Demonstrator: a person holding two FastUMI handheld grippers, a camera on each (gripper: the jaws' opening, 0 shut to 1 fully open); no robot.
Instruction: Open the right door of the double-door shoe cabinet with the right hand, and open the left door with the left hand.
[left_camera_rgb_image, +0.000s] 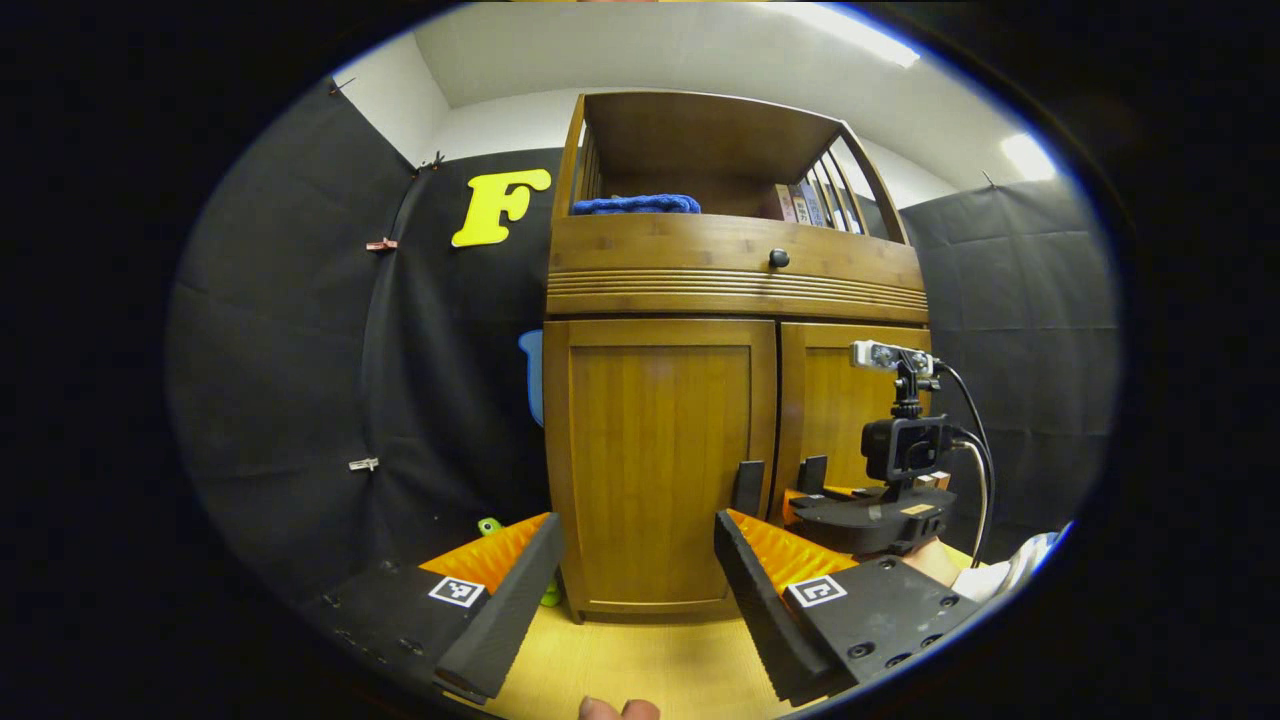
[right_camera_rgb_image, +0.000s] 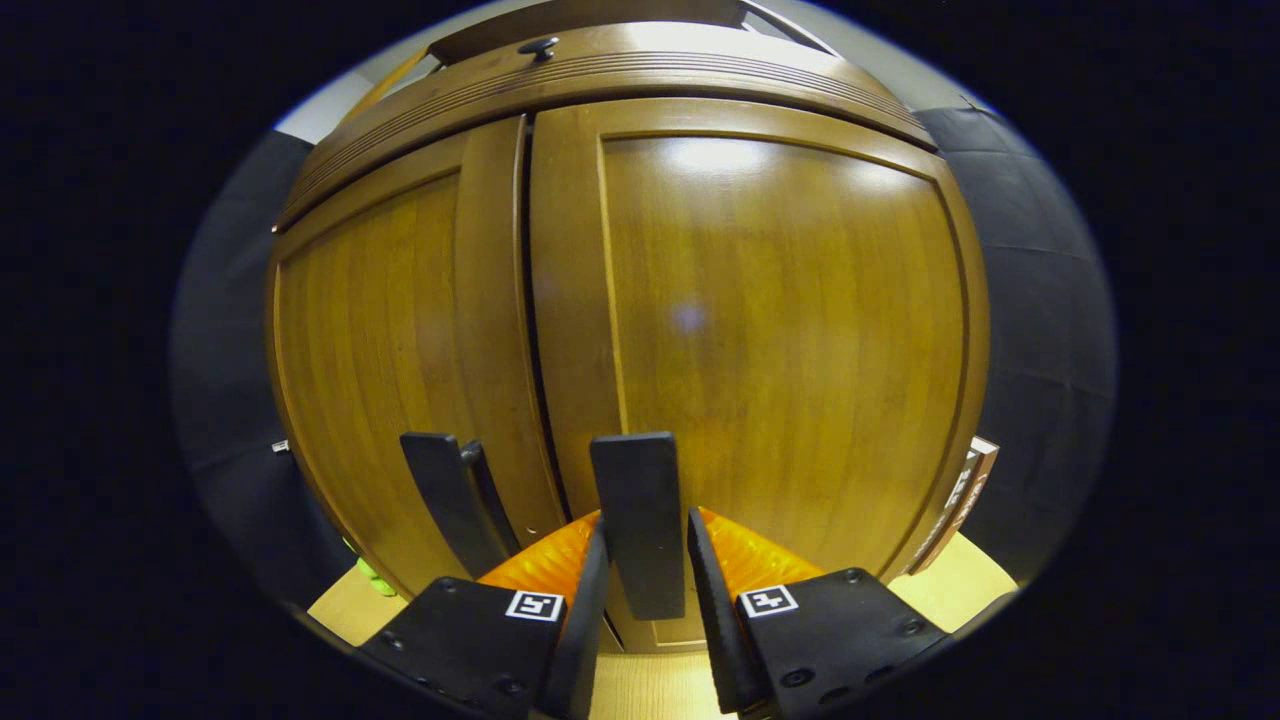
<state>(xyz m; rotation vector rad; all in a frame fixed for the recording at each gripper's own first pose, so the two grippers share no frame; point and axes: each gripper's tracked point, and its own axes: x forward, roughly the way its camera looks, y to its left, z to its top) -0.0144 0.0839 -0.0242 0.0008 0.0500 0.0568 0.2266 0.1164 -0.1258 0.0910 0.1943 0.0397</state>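
The wooden shoe cabinet (left_camera_rgb_image: 735, 280) stands straight ahead with both lower doors closed. My left gripper (left_camera_rgb_image: 636, 522) hangs open in front of the left door (left_camera_rgb_image: 660, 470), some way off it, with nothing between its fingers. The left door's dark handle (left_camera_rgb_image: 748, 487) sits beside the centre seam. In the right gripper view, my right gripper (right_camera_rgb_image: 647, 525) is up against the right door (right_camera_rgb_image: 790, 330), its two fingers pressed on either side of that door's handle (right_camera_rgb_image: 635, 500). The left door's handle (right_camera_rgb_image: 440, 500) stands free beside it. From the left gripper view, the right gripper (left_camera_rgb_image: 800, 497) reaches the right door's handle (left_camera_rgb_image: 812, 472).
Above the doors is a drawer with a dark knob (left_camera_rgb_image: 778, 258). On the open shelf above it lie a blue cloth (left_camera_rgb_image: 637, 204) and some books (left_camera_rgb_image: 805, 203). A green thing (left_camera_rgb_image: 490, 527) lies on the wooden floor (left_camera_rgb_image: 640, 660) left of the cabinet.
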